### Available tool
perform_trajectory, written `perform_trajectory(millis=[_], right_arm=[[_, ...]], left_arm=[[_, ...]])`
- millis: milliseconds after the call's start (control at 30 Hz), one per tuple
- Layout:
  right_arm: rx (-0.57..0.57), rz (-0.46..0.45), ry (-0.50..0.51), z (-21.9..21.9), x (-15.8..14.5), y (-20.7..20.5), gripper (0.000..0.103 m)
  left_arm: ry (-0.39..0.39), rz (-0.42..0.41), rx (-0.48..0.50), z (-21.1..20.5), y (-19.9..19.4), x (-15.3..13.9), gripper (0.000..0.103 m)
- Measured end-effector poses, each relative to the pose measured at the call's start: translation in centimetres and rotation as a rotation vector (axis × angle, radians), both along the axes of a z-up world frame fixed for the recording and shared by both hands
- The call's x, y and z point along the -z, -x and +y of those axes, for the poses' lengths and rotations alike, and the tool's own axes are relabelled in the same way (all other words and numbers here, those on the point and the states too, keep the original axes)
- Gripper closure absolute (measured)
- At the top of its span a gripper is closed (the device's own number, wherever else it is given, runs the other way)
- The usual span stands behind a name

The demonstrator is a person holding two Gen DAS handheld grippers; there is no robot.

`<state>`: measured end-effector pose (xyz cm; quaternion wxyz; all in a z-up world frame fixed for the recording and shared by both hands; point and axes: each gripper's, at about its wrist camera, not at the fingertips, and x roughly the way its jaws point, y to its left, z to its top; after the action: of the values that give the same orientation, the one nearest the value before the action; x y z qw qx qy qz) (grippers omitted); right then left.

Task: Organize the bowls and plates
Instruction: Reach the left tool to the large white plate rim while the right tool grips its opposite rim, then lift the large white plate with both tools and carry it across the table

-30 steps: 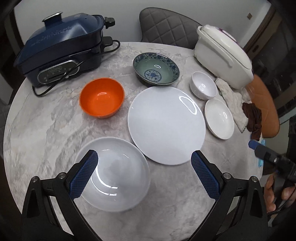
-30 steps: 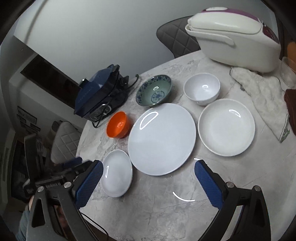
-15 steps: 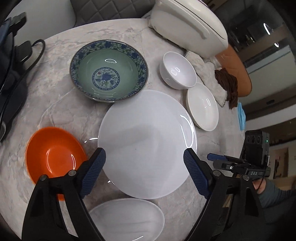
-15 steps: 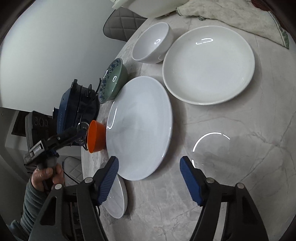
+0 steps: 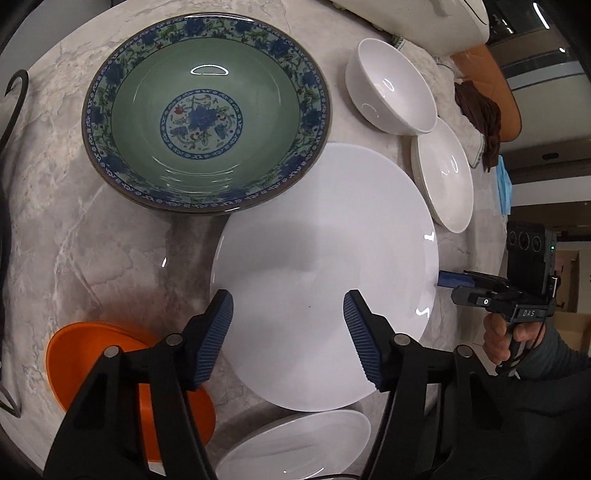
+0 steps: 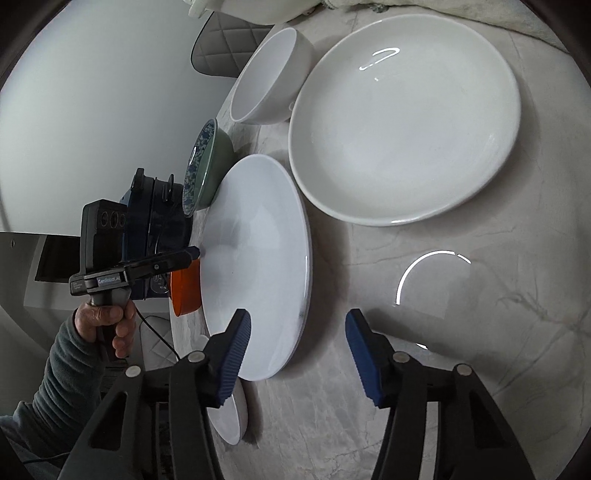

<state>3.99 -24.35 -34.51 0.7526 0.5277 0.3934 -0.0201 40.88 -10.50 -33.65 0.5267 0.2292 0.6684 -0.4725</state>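
A large flat white plate (image 5: 325, 266) lies mid-table. My left gripper (image 5: 288, 314) hangs over its edge beside the orange bowl (image 5: 122, 369), jaws closing. One pad is at the rim, the other over the plate, and neither presses on anything. My right gripper (image 6: 297, 332) is low at the opposite edge of the large plate (image 6: 258, 266), jaws closing. The rim lies between the fingers, untouched. Around the plate sit a green and blue patterned bowl (image 5: 207, 114), a small white bowl (image 5: 391, 88), a shallow white plate (image 6: 402, 125) and a shallow white bowl (image 5: 295, 443).
On the round marble table (image 6: 480, 332), a dark blue electric cooker (image 6: 147, 221) stands behind the orange bowl. A white rice cooker (image 5: 424, 14), a pale towel (image 6: 443, 7) and a brown cloth (image 5: 476, 114) are at the far side. A quilted chair (image 6: 229, 48) stands beyond.
Both grippers came down toward the large plate and narrowed their jaws. The left one swung from over the shallow white bowl to the plate's edge. The right one rolled and dropped to the opposite rim.
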Motion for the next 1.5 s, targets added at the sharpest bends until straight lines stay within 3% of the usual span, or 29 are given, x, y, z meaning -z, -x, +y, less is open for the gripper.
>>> perform_trajectory(millis=[333,633,767,833,900,933,1067,1267,1500], right_arm=[[-0.002,0.016,-0.031,-0.9,0.5,0.6,0.049],[-0.007,0.012,-0.038,-0.6,0.4,0.2,0.049],[-0.008,0.018,-0.044,-0.9,0.5,0.2,0.057],[-0.004,0.016,-0.057,-1.2,0.6,0.2,0.059],[-0.002,0.015,-0.064,-1.4,0.6,0.1,0.062],[-0.004,0.013,-0.066,-1.5,0.6,0.0,0.064],[-0.018,0.025,-0.070,-1.6,0.7,-0.4,0.080],[0.001,0.025,-0.105,-1.9,1.2,-0.6,0.087],[0.009,0.039,-0.091,-1.9,1.1,-0.9,0.093]], left_arm=[[0.025,0.010,-0.024,0.7,-0.8,0.0,0.047],[-0.018,0.053,0.015,1.8,-2.2,1.2,0.040],[-0.027,0.061,0.040,1.2,-2.1,1.7,0.041],[-0.031,0.056,0.055,0.9,-1.9,2.1,0.044],[-0.045,0.062,0.057,0.9,-1.8,2.5,0.061],[-0.051,0.055,0.055,0.9,-1.6,2.8,0.064],[-0.050,0.054,0.054,1.3,-1.2,3.0,0.076],[-0.051,0.036,0.049,1.6,-0.5,3.0,0.083],[-0.053,0.021,0.055,1.8,-0.6,3.0,0.083]])
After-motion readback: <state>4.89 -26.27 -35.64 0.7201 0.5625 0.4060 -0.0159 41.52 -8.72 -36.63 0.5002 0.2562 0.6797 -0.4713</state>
